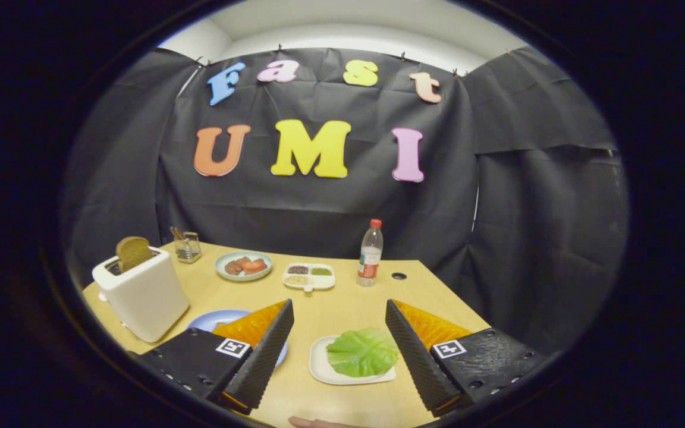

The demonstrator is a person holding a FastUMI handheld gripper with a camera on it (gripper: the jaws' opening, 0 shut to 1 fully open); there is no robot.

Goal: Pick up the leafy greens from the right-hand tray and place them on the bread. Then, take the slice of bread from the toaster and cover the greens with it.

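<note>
We see our claw (338,315) spread wide and holding nothing, above the desk (342,300). The leafy greens (361,352) lie on a small white tray (322,368) between the fingers, nearer the right one. At ten o'clock stands the toaster (142,295) with a bread slice (133,252) poking up — a blue plate (211,320) sits just beside it, partly hidden by the left finger.
</note>
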